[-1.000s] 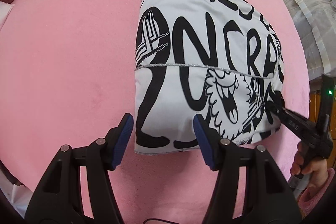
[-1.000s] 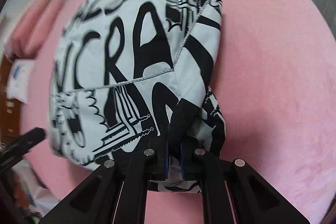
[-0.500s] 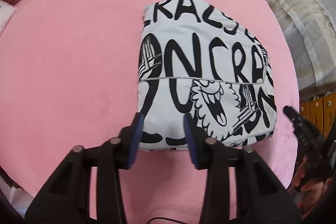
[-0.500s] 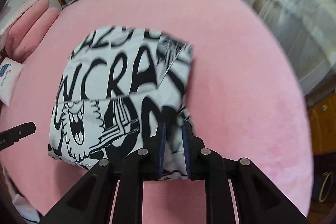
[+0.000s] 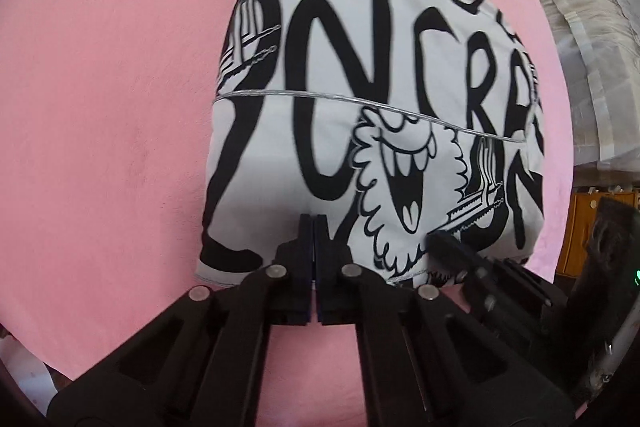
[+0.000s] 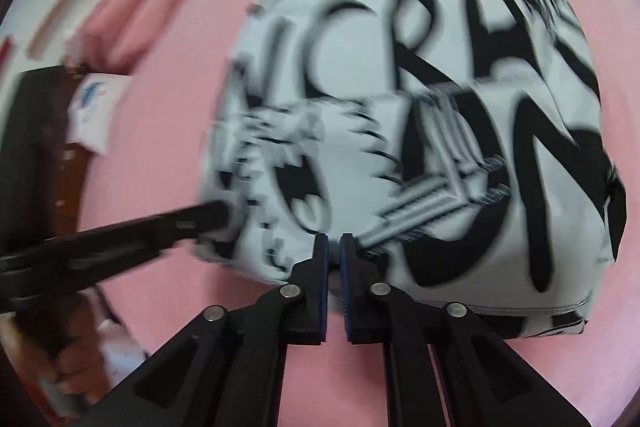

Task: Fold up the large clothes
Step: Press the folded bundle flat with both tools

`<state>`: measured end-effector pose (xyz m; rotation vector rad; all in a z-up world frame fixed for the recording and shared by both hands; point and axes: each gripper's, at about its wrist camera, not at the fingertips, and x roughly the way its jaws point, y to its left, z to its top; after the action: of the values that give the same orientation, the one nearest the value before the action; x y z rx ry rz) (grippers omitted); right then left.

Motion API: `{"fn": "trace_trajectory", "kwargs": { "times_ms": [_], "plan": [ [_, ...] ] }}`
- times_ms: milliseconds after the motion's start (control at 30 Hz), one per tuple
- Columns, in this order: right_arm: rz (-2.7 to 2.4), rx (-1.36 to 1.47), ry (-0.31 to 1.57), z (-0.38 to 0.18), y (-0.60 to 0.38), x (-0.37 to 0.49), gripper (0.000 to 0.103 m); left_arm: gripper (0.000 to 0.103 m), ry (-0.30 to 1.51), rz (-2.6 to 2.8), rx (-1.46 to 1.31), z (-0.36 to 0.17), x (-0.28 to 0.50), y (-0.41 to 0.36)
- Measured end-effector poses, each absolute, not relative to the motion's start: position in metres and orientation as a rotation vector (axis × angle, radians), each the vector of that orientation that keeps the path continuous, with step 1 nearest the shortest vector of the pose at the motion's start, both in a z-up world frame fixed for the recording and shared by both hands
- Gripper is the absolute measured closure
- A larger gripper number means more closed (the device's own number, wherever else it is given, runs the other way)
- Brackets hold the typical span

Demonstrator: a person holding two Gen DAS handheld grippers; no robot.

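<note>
Both your left tool point(image 5: 313, 223) and right tool point(image 6: 333, 241) are closed on the garment's point(image 5: 360, 99) near hem; uneven lifting could undo the folds.

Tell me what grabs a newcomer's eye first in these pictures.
First comes the folded white garment with bold black lettering and a grinning cartoon face, lying in the middle of the pink surface. Next, the left tool sits shut at the garment's near edge. The right tool is shut too, near the same edge further right.
</note>
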<state>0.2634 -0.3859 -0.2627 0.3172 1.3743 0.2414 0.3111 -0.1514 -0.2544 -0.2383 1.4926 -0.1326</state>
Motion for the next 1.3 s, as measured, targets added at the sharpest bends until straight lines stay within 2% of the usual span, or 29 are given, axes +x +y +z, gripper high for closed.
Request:
{"fn": "trace_trajectory", "kwargs": {
  "times_ms": [167,300,467,767,867,1300],
  "plan": [
    [0.109,0.401,1.322,-0.252,-0.441,0.250,0.103,0.103,1.492,-0.121,-0.180,-0.252,0.306,-0.143],
    [0.014,0.287,1.290,-0.226,-0.446,0.242,0.103,0.103,1.485,-0.040,-0.082,-0.239,0.307,-0.135],
    [0.174,0.266,1.193,-0.190,-0.408,0.237,0.103,0.103,1.443,-0.119,-0.245,-0.221,0.320,-0.124],
    [0.272,0.394,1.225,-0.250,-0.336,0.303,0.103,0.103,1.374,-0.115,-0.224,-0.258,0.389,-0.152],
    [0.268,0.477,1.161,-0.252,-0.344,0.335,0.103,0.103,1.366,-0.121,-0.239,-0.265,0.409,-0.154],
    [0.047,0.313,1.089,-0.245,-0.388,0.450,0.103,0.103,1.276,-0.085,-0.232,-0.274,0.524,-0.166]
  ]
}}
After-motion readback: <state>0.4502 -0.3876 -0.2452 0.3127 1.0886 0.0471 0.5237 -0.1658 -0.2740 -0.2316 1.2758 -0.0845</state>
